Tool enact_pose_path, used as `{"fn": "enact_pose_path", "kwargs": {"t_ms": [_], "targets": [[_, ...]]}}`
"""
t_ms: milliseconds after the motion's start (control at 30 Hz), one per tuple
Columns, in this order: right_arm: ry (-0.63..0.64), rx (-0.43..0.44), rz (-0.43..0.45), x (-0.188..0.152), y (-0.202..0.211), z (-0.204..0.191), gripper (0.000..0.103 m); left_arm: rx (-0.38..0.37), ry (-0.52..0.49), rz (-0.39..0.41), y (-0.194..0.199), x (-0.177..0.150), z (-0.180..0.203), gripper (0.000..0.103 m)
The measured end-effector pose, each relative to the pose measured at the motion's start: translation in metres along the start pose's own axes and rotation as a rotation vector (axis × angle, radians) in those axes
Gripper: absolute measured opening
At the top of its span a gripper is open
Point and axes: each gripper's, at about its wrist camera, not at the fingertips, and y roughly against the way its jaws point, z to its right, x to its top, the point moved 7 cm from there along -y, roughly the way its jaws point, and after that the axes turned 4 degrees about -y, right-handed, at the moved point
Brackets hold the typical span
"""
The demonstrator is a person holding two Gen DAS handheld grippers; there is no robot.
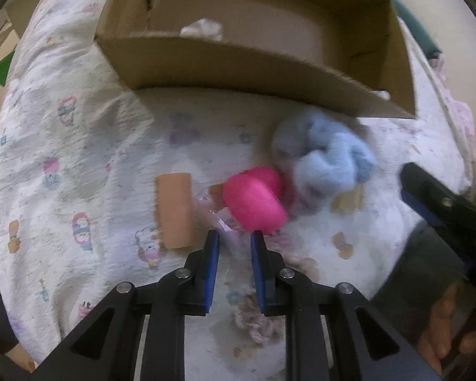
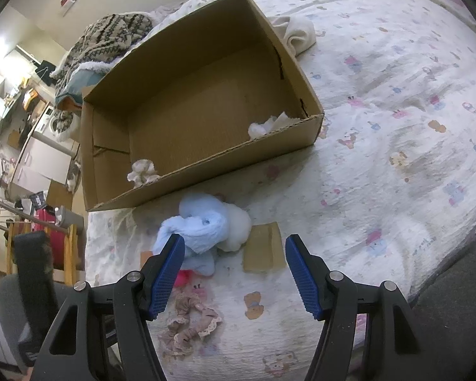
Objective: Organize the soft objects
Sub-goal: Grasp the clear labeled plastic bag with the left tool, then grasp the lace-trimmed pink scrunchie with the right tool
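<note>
While hanging over the bed (image 1: 63,158) with jaws drawn narrow, treat the left hand-held gripper (image 1: 234,238) as unproven: cannot tell whether pinching something thin or merely almost closed on air. Check before lifting.

Just left of its fingertips: a tan block (image 1: 174,209), lying flat. Just ahead of its right fingertip, touching or nearly so: a pink soft lump (image 1: 254,203). Under the jaws, back toward the wrist: a frilly scrunchie (image 1: 257,320). Ahead and to the right: a blue fluffy bundle (image 1: 330,158), pressed against the pink lump. Farther ahead, past all of these: the open cardboard box (image 1: 269,63), probably the place for the soft things, with white scraps (image 2: 142,171) already inside.

Farther right, the right hand-held gripper (image 2: 234,244): spread wide, holding nothing, left finger over the near edge of the blue fluffy bundle, with a flat card piece (image 2: 263,247) just inside the right finger.

To do this step well:
- Take one soft thing per grasp.
- Centre the jaws over the bulk, not a loose edge.
- Close gently but fully, expecting fluff to compress and slip.
- Avoid catching the sheet or the card piece.
- Lift clear of the box's near wall before releasing inside.
</note>
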Motion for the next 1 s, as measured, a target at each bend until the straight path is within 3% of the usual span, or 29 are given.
{"fn": "enact_pose_path", "kwargs": {"t_ms": [100, 333, 533, 633, 833, 1000], "targets": [[0.005, 0.001, -0.002, 0.0, 0.0, -0.001, 0.069, -0.026, 0.035, -0.024, -0.004, -0.005, -0.01, 0.017], [0.024, 0.017, -0.017, -0.003, 0.0, -0.004, 0.069, -0.059, 0.001, 0.046, 0.034, -0.005, -0.014, 0.014], [0.038, 0.09, -0.175, -0.024, -0.018, -0.015, 0.069, 0.01, -0.028, 0.127, 0.077, -0.001, -0.028, 0.014], [0.137, 0.098, -0.276, -0.045, -0.034, -0.035, 0.07, 0.071, -0.035, 0.144, 0.085, -0.001, -0.044, 0.014], [0.361, 0.005, -0.355, -0.079, -0.055, -0.061, 0.092, 0.129, 0.011, 0.157, 0.079, 0.001, -0.059, 0.014], [0.509, -0.086, -0.41, -0.106, -0.069, -0.069, 0.094, 0.13, 0.018, 0.19, 0.081, 0.004, -0.055, 0.014]]}}
